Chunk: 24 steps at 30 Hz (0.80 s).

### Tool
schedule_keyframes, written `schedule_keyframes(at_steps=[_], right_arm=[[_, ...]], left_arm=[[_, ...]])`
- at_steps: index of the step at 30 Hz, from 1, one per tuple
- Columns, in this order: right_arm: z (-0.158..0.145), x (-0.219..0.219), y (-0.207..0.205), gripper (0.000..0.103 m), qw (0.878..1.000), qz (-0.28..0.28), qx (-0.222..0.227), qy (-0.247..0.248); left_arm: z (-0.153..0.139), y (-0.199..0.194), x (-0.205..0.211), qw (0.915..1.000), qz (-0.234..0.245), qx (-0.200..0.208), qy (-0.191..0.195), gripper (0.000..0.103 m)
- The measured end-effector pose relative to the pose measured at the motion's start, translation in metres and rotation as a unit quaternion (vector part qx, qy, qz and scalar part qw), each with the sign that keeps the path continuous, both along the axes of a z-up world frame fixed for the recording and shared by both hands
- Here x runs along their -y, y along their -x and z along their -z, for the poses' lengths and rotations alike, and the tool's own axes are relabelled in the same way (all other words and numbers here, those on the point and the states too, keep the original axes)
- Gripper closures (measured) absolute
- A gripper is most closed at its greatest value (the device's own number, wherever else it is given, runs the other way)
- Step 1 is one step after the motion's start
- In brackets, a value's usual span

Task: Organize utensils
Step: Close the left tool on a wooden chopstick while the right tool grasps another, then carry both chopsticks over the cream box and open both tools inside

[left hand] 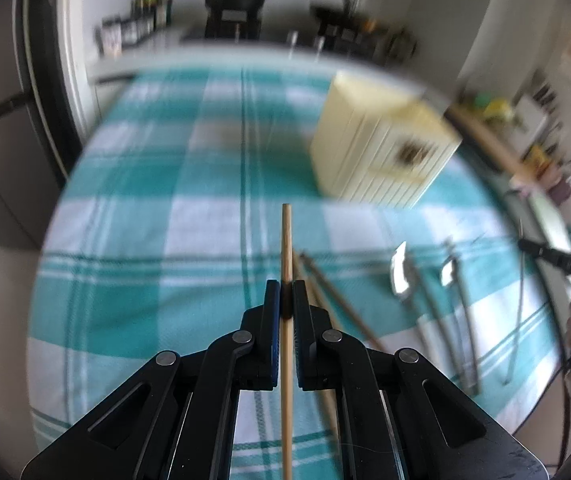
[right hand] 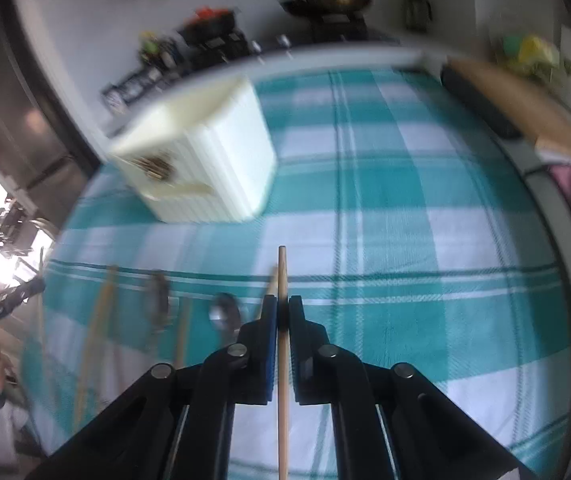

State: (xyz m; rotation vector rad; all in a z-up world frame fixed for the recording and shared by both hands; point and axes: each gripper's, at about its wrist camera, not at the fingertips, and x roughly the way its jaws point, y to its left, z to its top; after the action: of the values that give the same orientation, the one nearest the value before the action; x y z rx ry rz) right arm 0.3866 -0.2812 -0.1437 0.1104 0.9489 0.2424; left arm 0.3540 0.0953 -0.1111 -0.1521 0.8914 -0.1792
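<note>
Each hand-held gripper is clamped on its own wooden chopstick: the left hand-held gripper [left hand: 284,296] pinches the left chopstick [left hand: 286,240], the right hand-held gripper [right hand: 281,312] pinches the right chopstick [right hand: 282,280], each stick's long axis running straight ahead between the jaws. The cream utensil holder [left hand: 381,148] stands upright farther on, ahead and to the right of the left stick, ahead and to the left of the right one; neither hand looks clearly nearer. More chopsticks and spoons [left hand: 401,276] lie between the two, on the checked teal cloth [left hand: 173,184] over the surface. Beyond, a blurred kitchen counter carries dark pots.
</note>
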Motion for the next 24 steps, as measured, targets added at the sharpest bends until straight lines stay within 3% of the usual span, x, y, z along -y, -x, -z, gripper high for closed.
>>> schedule_keyframes(at_steps=[5, 11, 15, 18, 21, 24], right_arm=[[-0.053, -0.004, 0.038, 0.097, 0.998, -0.024, 0.065, 0.005], [-0.101, -0.011, 0.055, 0.097, 0.99, -0.034, 0.135, 0.007], [-0.131, -0.019, 0.033, 0.097, 0.984, -0.039, 0.173, 0.017], [-0.156, -0.024, 0.008, 0.097, 0.979, -0.038, 0.199, 0.026], [-0.188, -0.032, -0.018, 0.097, 0.969, -0.038, 0.241, 0.031], [-0.209, -0.038, -0.045, 0.097, 0.96, -0.033, 0.278, 0.007]], left_arm=[[-0.053, 0.029, 0.0, 0.9973, 0.011, 0.071, 0.013, 0.099], [-0.084, 0.038, 0.002, 0.9937, 0.016, 0.109, 0.017, 0.099], [-0.111, 0.023, 0.006, 0.9922, 0.019, 0.12, 0.028, 0.099], [-0.147, 0.0, 0.015, 0.9888, 0.025, 0.145, 0.027, 0.099], [-0.184, -0.023, 0.025, 0.9832, 0.027, 0.177, 0.035, 0.099], [-0.209, -0.047, 0.042, 0.9748, 0.022, 0.221, 0.018, 0.099]])
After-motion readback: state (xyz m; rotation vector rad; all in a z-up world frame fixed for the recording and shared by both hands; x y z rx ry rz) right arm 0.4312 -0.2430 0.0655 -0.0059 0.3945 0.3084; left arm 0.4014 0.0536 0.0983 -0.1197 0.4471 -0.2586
